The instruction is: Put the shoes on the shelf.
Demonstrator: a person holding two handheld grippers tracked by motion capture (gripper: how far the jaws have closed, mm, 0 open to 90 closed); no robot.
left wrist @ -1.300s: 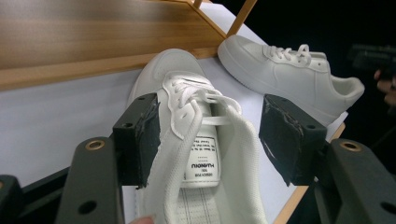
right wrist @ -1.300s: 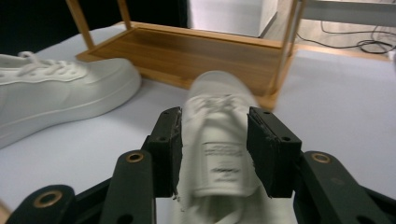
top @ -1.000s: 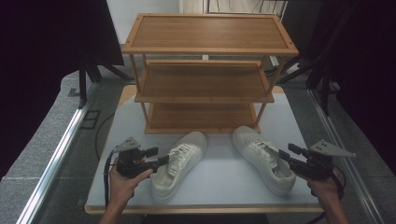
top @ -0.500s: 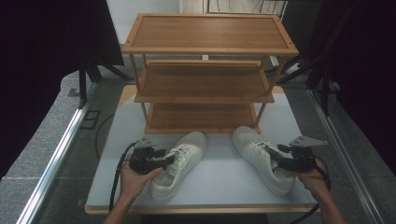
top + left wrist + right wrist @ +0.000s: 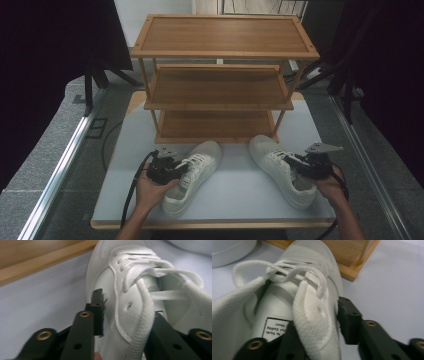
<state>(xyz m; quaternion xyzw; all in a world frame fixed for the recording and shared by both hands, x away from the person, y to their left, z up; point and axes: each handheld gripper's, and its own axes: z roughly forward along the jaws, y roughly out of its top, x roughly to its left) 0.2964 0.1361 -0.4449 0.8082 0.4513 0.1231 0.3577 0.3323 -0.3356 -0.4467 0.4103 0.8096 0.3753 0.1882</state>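
Observation:
Two white lace-up sneakers lie on the pale table in front of a wooden shoe rack (image 5: 218, 85). My left gripper (image 5: 182, 170) (image 5: 127, 307) sits at the left sneaker (image 5: 206, 154) (image 5: 130, 272). One jaw is outside its side wall and the other inside the opening. The jaws have just been closing, and their pads press on that wall. My right gripper (image 5: 295, 167) (image 5: 318, 315) has just closed the same way on the right sneaker (image 5: 272, 155) (image 5: 312, 252), with one jaw inside by the tongue label and one outside.
The three-tier rack stands at the back of the table (image 5: 235, 192), its lowest shelf just behind the sneakers' toes. A metal rail (image 5: 65, 165) runs along the floor at the left. Dark curtains hang on both sides.
Both hands have come inward and down from beside the sneakers. Each gripper's jaws, wide before, now clasp a sneaker's side wall.

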